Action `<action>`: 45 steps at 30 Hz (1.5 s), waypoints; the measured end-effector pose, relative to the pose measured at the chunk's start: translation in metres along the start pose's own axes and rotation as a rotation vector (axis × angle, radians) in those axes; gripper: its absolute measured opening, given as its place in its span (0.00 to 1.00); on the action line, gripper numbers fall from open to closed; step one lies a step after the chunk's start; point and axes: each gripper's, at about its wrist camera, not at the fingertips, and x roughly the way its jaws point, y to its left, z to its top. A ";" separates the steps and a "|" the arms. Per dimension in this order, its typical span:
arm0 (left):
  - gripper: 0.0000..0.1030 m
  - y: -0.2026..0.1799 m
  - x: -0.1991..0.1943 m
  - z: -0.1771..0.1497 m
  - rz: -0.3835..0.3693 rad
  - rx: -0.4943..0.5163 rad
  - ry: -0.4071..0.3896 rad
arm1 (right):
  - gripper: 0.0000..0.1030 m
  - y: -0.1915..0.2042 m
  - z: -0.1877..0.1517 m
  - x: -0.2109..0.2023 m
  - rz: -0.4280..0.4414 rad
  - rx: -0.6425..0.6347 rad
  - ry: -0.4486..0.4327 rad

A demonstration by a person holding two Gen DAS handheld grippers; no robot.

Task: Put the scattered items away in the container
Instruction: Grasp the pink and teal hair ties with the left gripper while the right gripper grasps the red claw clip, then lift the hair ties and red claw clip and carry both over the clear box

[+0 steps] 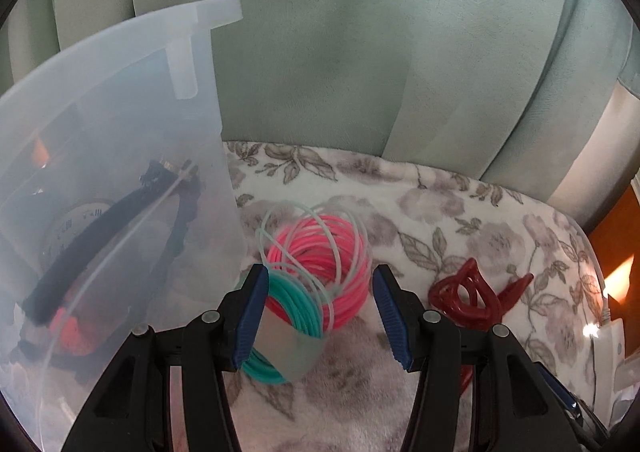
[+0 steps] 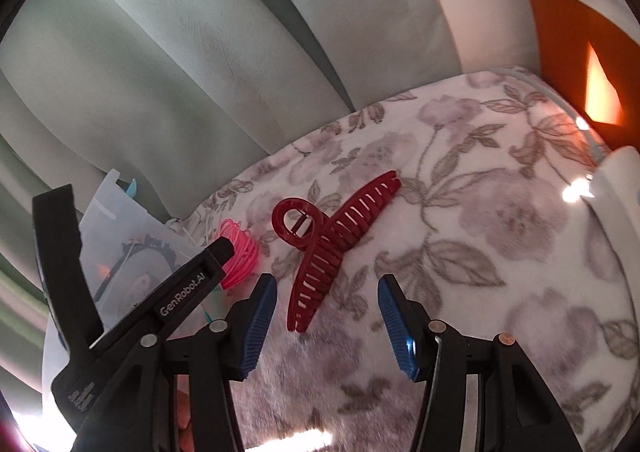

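Note:
A bundle of pink and teal cord coils (image 1: 320,276) with a grey label lies on the floral blanket (image 1: 460,220). My left gripper (image 1: 324,316) is open around its near end; the teal coil sits by the left pad and the right pad is clear of it. The translucent container (image 1: 120,132) stands tilted at the left, with a black headband (image 1: 100,236) and other items inside. A dark red hair claw (image 2: 332,248) lies on the blanket just ahead of my open right gripper (image 2: 328,328). The claw (image 1: 468,296) also shows in the left wrist view.
Pale green sofa cushions (image 1: 340,52) rise behind the blanket. A white cable and white device (image 1: 612,336) lie at the right edge. In the right wrist view my left gripper (image 2: 138,222) crosses the lower left in front of the container (image 2: 116,212).

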 end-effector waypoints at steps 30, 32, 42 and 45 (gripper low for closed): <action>0.19 -0.001 0.015 0.009 -0.078 -0.007 -0.010 | 0.26 0.009 0.010 0.030 -0.014 -0.026 0.020; 0.15 0.000 0.012 0.009 -0.087 -0.012 -0.007 | 0.23 0.009 0.008 0.025 -0.014 -0.013 0.019; 0.09 0.002 -0.015 -0.001 -0.139 -0.026 0.038 | 0.19 0.013 0.000 -0.016 -0.005 0.029 -0.014; 0.08 0.000 -0.030 -0.008 -0.159 -0.016 0.048 | 0.19 0.014 -0.007 -0.035 -0.005 0.051 -0.036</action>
